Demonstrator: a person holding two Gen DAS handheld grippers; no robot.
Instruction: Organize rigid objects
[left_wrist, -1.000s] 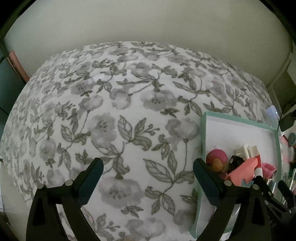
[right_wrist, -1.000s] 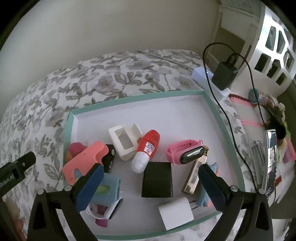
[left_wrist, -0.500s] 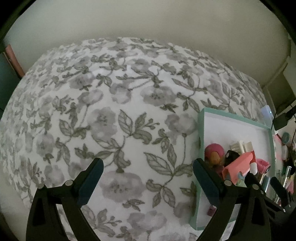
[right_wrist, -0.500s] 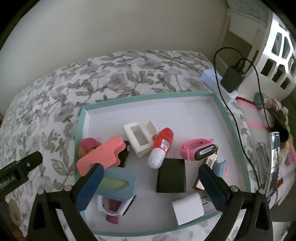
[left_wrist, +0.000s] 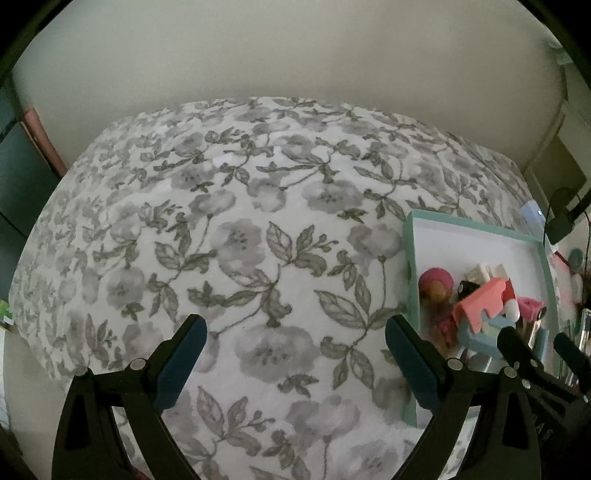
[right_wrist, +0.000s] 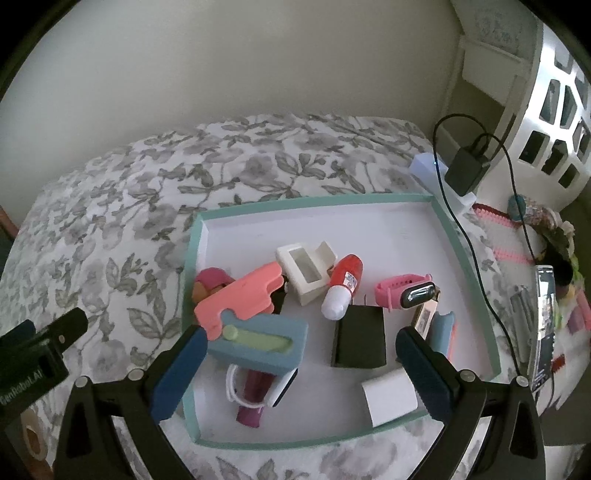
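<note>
A teal-rimmed white tray (right_wrist: 317, 205) lies on a floral bedspread (left_wrist: 236, 236) and holds several small objects. Among them are a salmon plastic piece (right_wrist: 240, 295), a blue block with a green slot (right_wrist: 262, 343), a white open box (right_wrist: 304, 271), a red-and-white tube (right_wrist: 341, 286), a black cube (right_wrist: 359, 341), a pink smartwatch (right_wrist: 406, 291) and a white charger (right_wrist: 389, 400). My right gripper (right_wrist: 299, 363) hangs open over the tray's near half, holding nothing. My left gripper (left_wrist: 293, 363) is open above bare bedspread, with the tray (left_wrist: 476, 230) to its right.
A black adapter with cable (right_wrist: 467, 168) sits on a white power strip (right_wrist: 428, 168) beyond the tray's far right corner. Clutter and a phone-like item (right_wrist: 543, 325) line the right side. The left gripper's body (right_wrist: 33, 354) shows at the lower left. A wall stands behind the bed.
The right gripper's view has shifted, so the tray now sits further right and lower in frame. The left gripper drifted slightly; the tray moved right in its view. Both stay open.
</note>
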